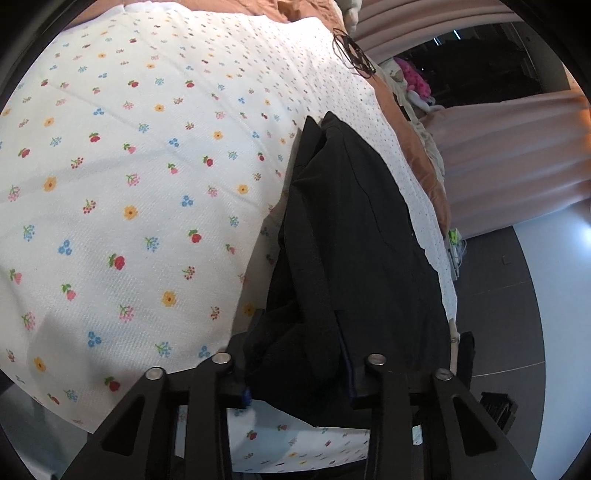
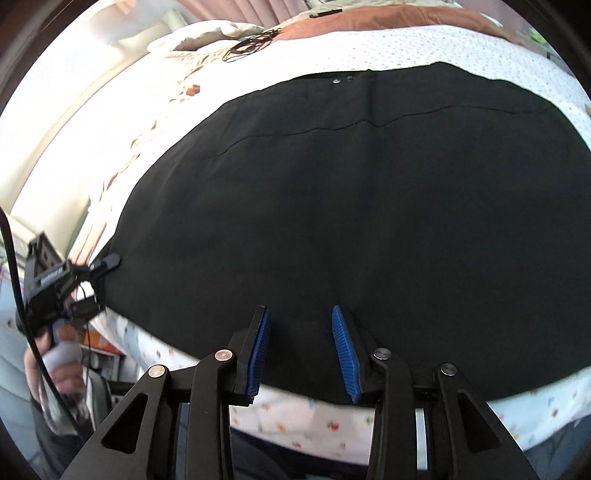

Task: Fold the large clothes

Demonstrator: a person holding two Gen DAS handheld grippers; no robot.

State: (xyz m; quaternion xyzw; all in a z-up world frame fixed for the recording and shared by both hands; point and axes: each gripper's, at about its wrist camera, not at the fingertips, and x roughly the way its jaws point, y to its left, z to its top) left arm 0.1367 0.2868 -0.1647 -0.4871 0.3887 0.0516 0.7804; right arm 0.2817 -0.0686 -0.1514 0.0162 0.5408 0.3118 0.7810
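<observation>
A large black garment [image 2: 351,203] lies spread flat across the flowered bed sheet [image 2: 306,417], with two small snaps near its far hem. My right gripper [image 2: 299,310] hovers open over its near edge, blue pads [image 2: 260,347] apart with nothing pinched between them. My left gripper [image 2: 101,282] sits at the garment's left edge, held by a person's hand [image 2: 59,365]. In the left wrist view the same garment [image 1: 351,221] runs away along the bed's edge, and its bunched end fills the left gripper [image 1: 299,321], which is shut on the cloth.
The flowered sheet [image 1: 129,166] stretches wide to the left. A tangle of black cable [image 2: 251,46] lies at the far end near a brown blanket [image 2: 369,20]. Pink curtains [image 1: 517,155] and dark floor [image 1: 498,295] lie beyond the bed's right edge.
</observation>
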